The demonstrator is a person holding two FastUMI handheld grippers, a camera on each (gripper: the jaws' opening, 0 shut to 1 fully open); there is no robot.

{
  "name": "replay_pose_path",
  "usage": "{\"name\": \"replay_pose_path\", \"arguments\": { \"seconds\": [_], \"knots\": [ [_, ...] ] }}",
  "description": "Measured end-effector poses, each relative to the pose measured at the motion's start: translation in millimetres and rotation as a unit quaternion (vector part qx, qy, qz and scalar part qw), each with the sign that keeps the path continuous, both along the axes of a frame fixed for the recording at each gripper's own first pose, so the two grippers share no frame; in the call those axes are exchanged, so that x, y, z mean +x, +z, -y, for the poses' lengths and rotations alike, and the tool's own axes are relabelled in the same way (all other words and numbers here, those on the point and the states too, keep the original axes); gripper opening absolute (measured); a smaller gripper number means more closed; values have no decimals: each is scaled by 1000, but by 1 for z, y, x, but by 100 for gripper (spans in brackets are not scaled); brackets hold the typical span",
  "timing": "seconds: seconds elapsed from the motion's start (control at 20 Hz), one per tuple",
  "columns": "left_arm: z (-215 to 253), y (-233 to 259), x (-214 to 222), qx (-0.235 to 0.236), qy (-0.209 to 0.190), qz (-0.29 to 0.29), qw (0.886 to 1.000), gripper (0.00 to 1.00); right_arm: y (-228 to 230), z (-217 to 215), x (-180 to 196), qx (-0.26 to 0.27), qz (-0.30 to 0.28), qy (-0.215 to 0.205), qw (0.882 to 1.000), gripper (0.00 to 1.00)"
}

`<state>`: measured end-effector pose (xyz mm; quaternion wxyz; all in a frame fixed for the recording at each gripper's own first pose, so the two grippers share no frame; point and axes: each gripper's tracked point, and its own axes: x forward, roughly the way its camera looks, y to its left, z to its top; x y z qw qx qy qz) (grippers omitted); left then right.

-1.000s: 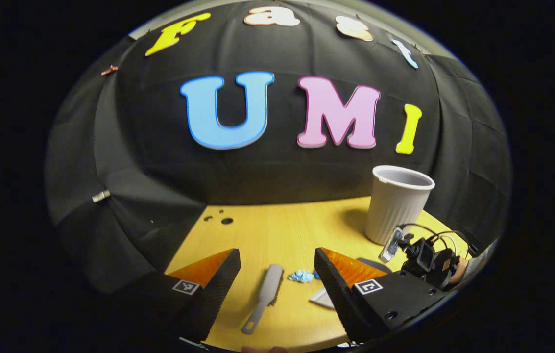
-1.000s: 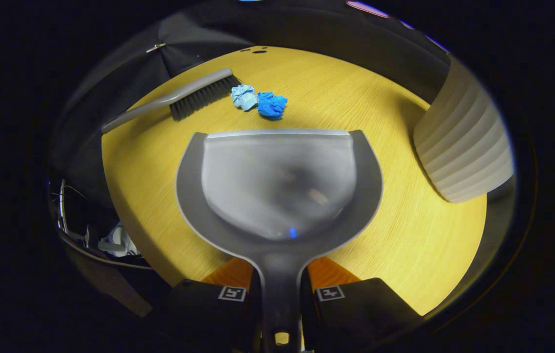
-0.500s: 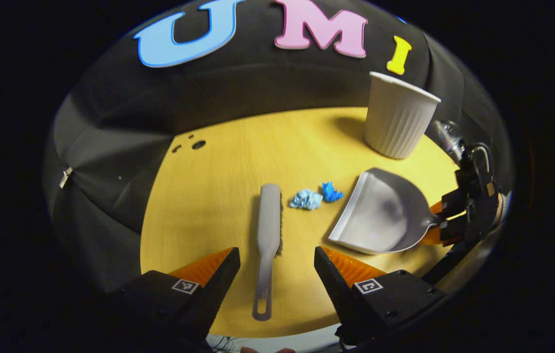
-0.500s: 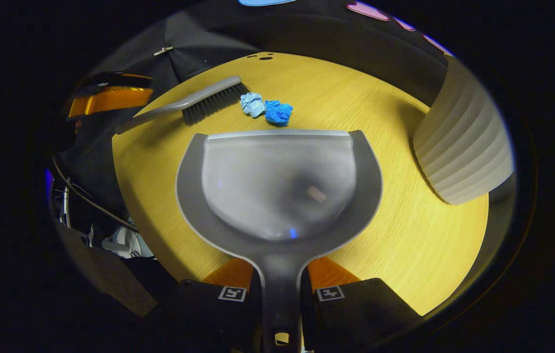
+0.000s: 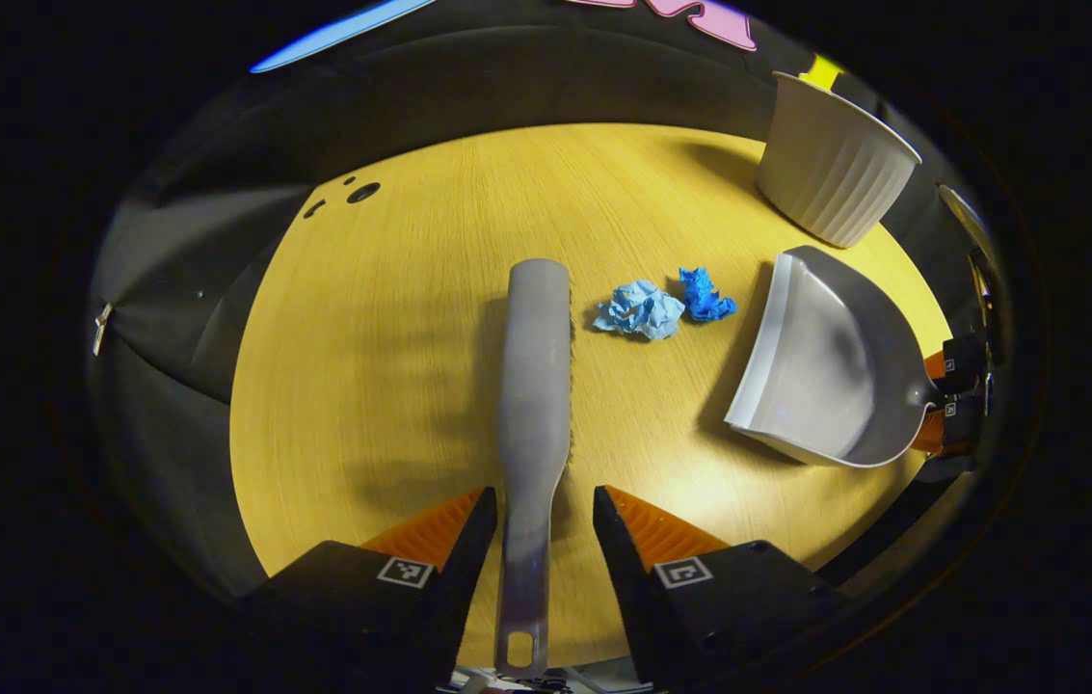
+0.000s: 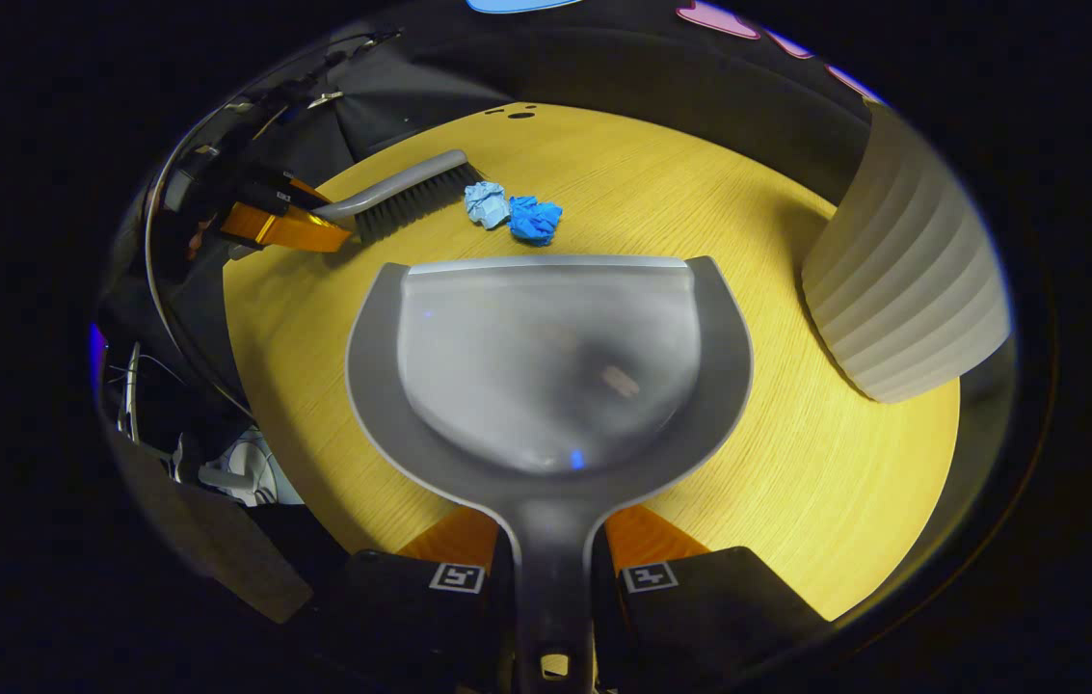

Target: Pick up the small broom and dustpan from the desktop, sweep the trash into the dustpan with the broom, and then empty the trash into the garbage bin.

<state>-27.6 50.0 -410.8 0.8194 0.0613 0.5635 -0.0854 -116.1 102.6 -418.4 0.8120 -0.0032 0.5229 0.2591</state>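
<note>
A grey broom (image 5: 536, 386) lies flat on the yellow table (image 5: 391, 318), bristles toward two crumpled paper balls, one light blue (image 5: 640, 310) and one dark blue (image 5: 703, 296). My left gripper (image 5: 544, 511) is open, its fingers on either side of the broom's handle with a gap on the right. My right gripper (image 6: 550, 540) is shut on the handle of the grey dustpan (image 6: 546, 357), whose lip faces the paper balls (image 6: 512, 212). The right gripper view has the broom (image 6: 411, 198) and my left gripper (image 6: 285, 226) at far left. The dustpan (image 5: 825, 371) sits right of the trash.
A white ribbed bin (image 5: 835, 169) stands upright at the table's far right corner, close beside the dustpan (image 6: 902, 280). Small dark holes (image 5: 362, 193) mark the table's far left. Black cloth walls close in behind; cables hang past the table's left edge (image 6: 208, 463).
My left gripper has tilted down and moved forward until its fingers straddle the broom handle, and they have narrowed slightly. The right gripper has kept the dustpan almost still.
</note>
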Motion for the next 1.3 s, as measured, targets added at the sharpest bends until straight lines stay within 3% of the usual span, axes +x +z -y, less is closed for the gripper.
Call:
{"name": "replay_pose_path", "arguments": {
  "seconds": [0.25,0.3,0.4,0.45,0.6,0.75,0.95,1.3],
  "knots": [
    [-2,-16,2,14,-8,-32,999,47,-4,0,-3,2,-6,13,1000,37],
    [-5,-18,2,20,-10,-34,999,36,-5,-1,-3,1,-6,16,1000,37],
    [-6,-21,2,19,-13,-39,999,27,-3,0,-4,1,-8,19,1000,37],
    [-6,-22,5,17,-12,-39,999,30,-3,-1,-4,1,-8,23,1000,37],
    [-5,-17,15,11,-18,-22,1000,27,-3,-1,-2,-3,-4,37,999,37],
    [-4,-18,27,24,-39,-18,999,29,-2,-1,0,-8,-3,44,999,37],
    [11,-18,44,26,-69,-17,997,25,-2,-3,3,-6,-7,56,998,37],
    [56,-17,58,15,-166,-13,986,29,-7,-5,5,-13,-8,67,998,37]
  ]
}}
